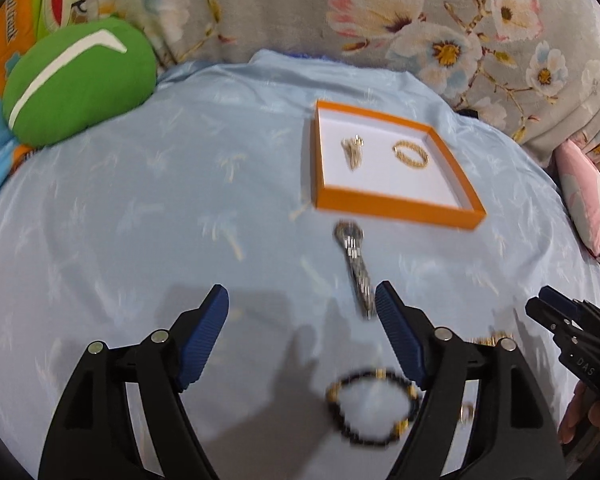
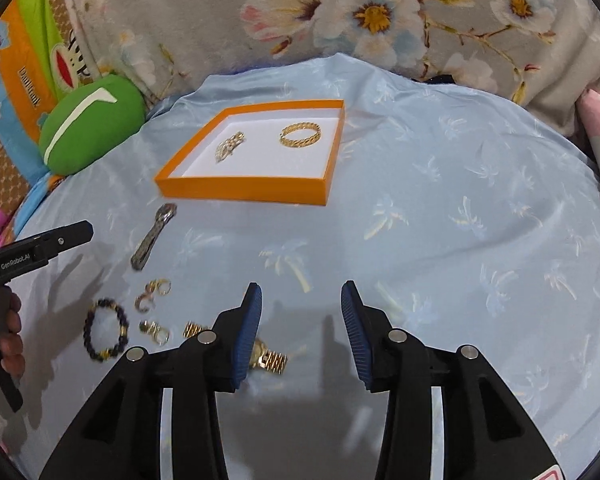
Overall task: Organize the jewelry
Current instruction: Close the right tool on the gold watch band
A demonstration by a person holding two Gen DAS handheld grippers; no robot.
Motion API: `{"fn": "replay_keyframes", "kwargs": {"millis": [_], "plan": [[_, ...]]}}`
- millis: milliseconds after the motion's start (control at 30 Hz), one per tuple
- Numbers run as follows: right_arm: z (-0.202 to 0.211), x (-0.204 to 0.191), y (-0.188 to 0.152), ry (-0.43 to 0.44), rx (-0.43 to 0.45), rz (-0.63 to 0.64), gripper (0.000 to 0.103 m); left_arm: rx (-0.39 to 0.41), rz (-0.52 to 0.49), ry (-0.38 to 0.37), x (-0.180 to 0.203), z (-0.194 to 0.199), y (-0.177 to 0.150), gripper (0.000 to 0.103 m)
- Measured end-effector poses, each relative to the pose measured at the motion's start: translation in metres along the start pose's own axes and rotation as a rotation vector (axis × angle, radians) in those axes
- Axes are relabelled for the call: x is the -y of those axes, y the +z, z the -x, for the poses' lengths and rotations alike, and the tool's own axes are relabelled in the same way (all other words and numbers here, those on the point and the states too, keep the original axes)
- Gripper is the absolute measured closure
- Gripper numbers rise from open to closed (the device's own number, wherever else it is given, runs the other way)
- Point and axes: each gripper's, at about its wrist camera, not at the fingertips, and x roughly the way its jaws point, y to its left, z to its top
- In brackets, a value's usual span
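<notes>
1. Left wrist view: the left gripper (image 1: 302, 308) hangs wide open and empty; the beaded bracelet (image 1: 374, 408) lies below its fingers, and the silver watch (image 1: 356, 264) lies just ahead.
2. Right wrist view: the right gripper (image 2: 302, 308) gapes open and empty; the gold watch (image 2: 268, 356) lies at its left finger, and the orange tray (image 2: 244, 190) lies ahead.

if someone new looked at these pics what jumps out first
The shallow orange tray with a white floor stands out at the far middle of the pale blue palm-print cloth, with a gold chain bracelet and a folded gold chain piece inside. Nearer, loose on the cloth, lie a silver watch, a dark beaded bracelet and a gold watch. A bright green cushion sits at far left.
</notes>
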Motion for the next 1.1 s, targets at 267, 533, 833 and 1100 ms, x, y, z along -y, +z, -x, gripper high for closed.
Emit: {"fn": "replay_keyframes", "kwargs": {"millis": [267,533,833,1100], "plan": [[-0.019,-0.019,-0.017,0.073,-0.048,0.137,0.052,-0.066,0.010,-0.006,0.000,0.015,-0.049,0.030],[-0.027,-0.024,-0.018,0.071,-0.096,0.130,0.052,-0.095,0.009,-0.016,0.007,0.018,-0.067,0.030],[-0.009,-0.041,-0.031,0.046,-0.171,0.074,0.077,-0.100,0.018,-0.003,0.008,0.016,-0.067,0.028],[-0.007,-0.044,-0.034,0.059,-0.157,0.001,0.073,-0.094,0.032,-0.005,0.006,0.015,-0.060,0.028]]}}
